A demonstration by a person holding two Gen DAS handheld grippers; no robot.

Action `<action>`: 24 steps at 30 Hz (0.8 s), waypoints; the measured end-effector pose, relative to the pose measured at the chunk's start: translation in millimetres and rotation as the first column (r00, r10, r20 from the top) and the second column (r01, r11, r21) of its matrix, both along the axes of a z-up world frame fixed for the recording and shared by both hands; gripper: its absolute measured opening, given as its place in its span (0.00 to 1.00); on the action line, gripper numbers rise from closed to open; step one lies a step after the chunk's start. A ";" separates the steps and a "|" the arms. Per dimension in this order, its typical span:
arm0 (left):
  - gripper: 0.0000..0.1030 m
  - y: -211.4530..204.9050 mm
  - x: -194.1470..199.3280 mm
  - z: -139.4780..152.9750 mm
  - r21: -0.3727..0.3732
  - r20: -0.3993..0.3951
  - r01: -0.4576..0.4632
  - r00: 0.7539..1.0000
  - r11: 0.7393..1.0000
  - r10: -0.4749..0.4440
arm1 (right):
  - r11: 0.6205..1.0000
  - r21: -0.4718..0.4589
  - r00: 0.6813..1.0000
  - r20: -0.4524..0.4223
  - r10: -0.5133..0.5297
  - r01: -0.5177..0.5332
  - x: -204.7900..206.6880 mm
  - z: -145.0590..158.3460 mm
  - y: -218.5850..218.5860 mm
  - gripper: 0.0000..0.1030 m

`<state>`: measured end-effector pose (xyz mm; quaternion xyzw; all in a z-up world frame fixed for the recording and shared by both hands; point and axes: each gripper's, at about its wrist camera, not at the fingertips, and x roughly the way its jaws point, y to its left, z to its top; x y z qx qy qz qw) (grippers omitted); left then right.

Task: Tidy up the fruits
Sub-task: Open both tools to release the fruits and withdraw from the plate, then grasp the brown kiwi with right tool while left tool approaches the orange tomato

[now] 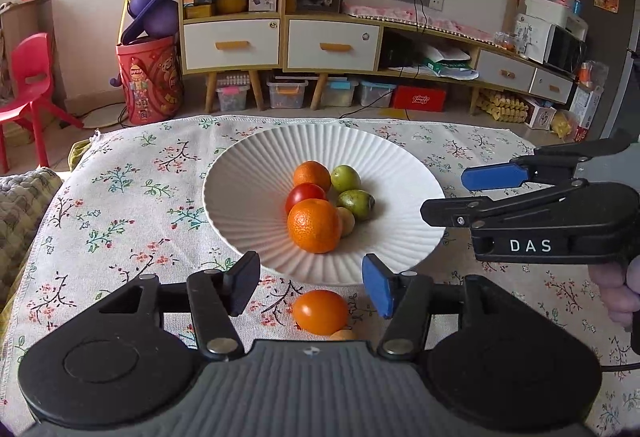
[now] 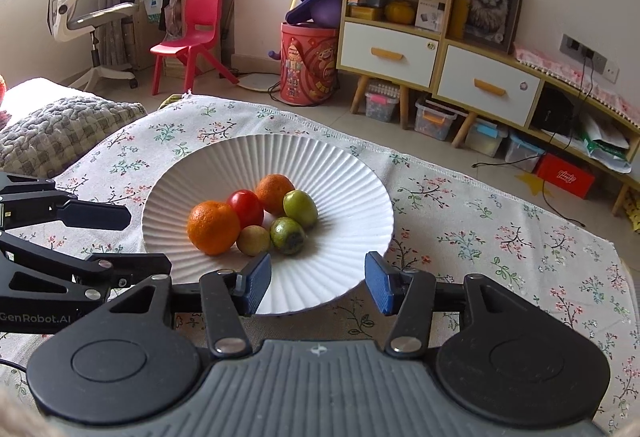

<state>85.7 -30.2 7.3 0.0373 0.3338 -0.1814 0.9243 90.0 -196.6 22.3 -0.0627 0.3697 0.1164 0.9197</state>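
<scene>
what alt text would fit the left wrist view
A white ribbed plate on a floral tablecloth holds six small fruits. The open left gripper frames an orange tomato lying off the plate; the right gripper enters from the right.

Small tan fruit point(image 1: 343, 335) low centre of left wrist view: mostly hidden behind gripper body, kind unclear. Pale round fruit point(image 1: 347, 221) on plate point(image 1: 248, 173): half hidden by front orange point(image 1: 314, 225). Person's hand point(image 1: 616, 291) cut by right edge (fingers only). Shelf items upper centre too small to identify.
</scene>
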 end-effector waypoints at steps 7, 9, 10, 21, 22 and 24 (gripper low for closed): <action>0.53 12.8 -13.4 -2.2 0.013 -0.003 0.010 1.000 1.000 -0.010 | 1.000 0.018 1.000 0.000 0.018 -0.018 -12.6 3.4 -0.2 0.50; 0.54 15.3 -15.6 -4.1 0.018 -0.007 0.012 1.000 1.000 -0.012 | 1.000 0.014 1.000 -0.004 0.022 -0.022 -15.7 2.0 0.7 0.50; 0.54 17.1 -16.9 -5.2 0.024 -0.010 0.013 1.000 1.000 -0.013 | 1.000 0.012 1.000 -0.006 0.025 -0.025 -16.8 1.0 1.0 0.50; 0.63 30.4 -25.4 -21.4 0.052 -0.064 0.012 0.998 0.999 -0.009 | 0.999 0.002 0.998 -0.030 0.048 -0.047 -32.3 -8.1 6.8 0.64; 0.64 30.4 -26.2 -22.4 0.059 -0.062 0.013 0.998 0.998 -0.009 | 0.999 0.003 0.998 -0.033 0.048 -0.048 -33.2 -8.9 7.3 0.65; 0.65 30.8 -26.5 -23.2 0.067 -0.062 0.010 0.998 0.998 -0.006 | 0.999 0.004 0.998 -0.038 0.052 -0.052 -36.2 -11.0 8.4 0.67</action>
